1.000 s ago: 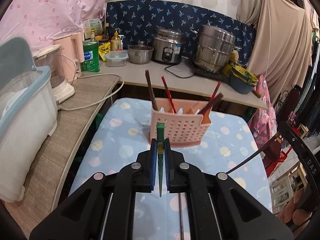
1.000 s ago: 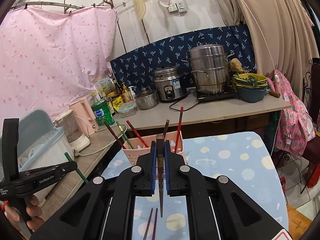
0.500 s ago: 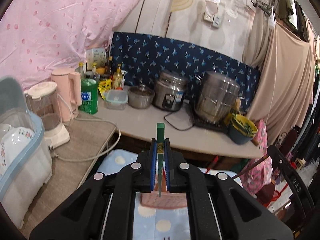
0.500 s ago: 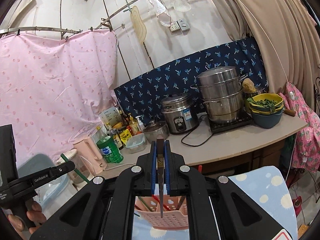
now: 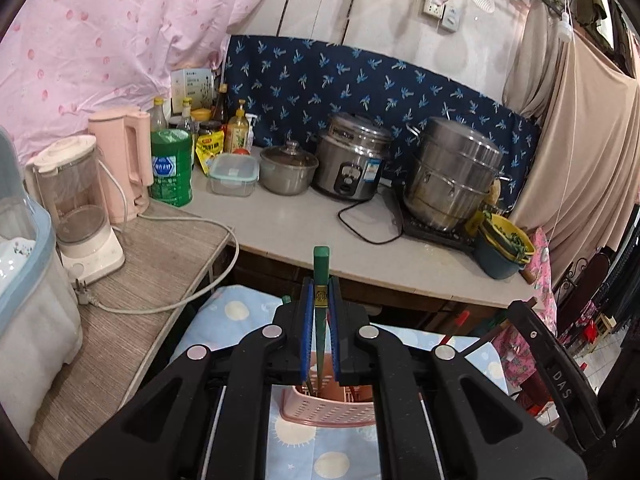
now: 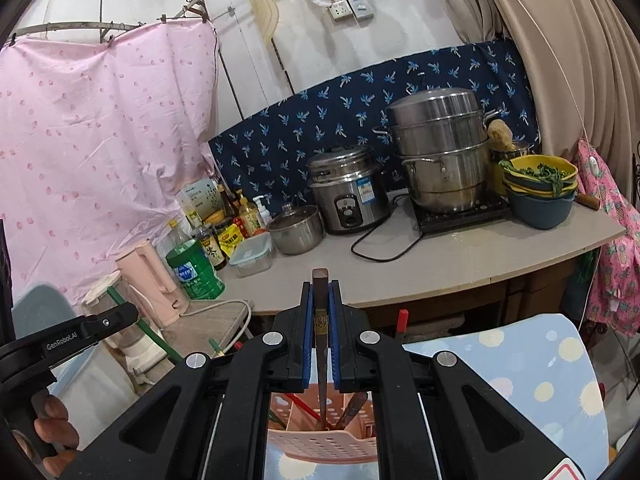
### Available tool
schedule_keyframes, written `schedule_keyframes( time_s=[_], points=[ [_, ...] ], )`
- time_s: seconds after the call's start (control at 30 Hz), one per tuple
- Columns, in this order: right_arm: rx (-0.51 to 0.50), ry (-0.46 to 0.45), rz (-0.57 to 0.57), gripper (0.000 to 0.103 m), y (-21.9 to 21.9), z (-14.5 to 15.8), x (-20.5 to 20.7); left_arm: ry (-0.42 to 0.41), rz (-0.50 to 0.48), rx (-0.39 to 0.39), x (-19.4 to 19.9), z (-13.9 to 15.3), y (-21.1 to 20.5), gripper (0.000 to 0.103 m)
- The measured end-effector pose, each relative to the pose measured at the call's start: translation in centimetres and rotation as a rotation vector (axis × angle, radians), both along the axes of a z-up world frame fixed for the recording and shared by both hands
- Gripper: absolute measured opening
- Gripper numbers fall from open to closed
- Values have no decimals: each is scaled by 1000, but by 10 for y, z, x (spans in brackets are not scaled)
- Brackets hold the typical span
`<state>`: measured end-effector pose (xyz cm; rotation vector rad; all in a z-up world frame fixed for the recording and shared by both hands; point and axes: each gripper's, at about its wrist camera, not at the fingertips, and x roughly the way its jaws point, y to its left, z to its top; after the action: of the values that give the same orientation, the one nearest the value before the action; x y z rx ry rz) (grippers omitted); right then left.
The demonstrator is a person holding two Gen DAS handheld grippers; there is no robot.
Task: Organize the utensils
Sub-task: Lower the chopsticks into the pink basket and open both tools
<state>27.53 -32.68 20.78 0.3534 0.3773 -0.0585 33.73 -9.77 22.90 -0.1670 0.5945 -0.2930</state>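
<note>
My left gripper (image 5: 321, 300) is shut on a green chopstick (image 5: 321, 268) held upright, its lower end reaching into the pink perforated utensil basket (image 5: 328, 410) below. My right gripper (image 6: 320, 304) is shut on a dark brown chopstick (image 6: 320, 288), its tip down inside the same basket (image 6: 324, 446) among red and brown chopsticks (image 6: 354, 410). The left gripper (image 6: 134, 314) with its green chopstick also shows at the left of the right wrist view. The right gripper's arm (image 5: 556, 376) shows at the right of the left wrist view.
The basket stands on a table with a blue dotted cloth (image 6: 532, 376). Behind is a counter (image 5: 304, 220) with a rice cooker (image 5: 352, 164), a steamer pot (image 5: 452, 176), a small pot, bottles, a pink kettle (image 5: 124, 164), a blender and stacked bowls (image 6: 540, 188).
Both grippers tilted upward and came over the basket, so the counter fills the views. Both chopstick tips now reach into the basket, which sits low in both views.
</note>
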Motion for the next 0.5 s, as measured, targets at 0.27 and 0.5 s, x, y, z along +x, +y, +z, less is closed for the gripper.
schedule_keyframes(
  time_s=[0.27, 0.5],
  points=[
    [-22, 39, 0, 19, 3, -16, 1, 24, 3, 15, -1, -21, -3, 12],
    [-25, -1, 4, 35, 7, -3, -26, 6, 24, 44, -20, -22, -1, 51]
  ],
)
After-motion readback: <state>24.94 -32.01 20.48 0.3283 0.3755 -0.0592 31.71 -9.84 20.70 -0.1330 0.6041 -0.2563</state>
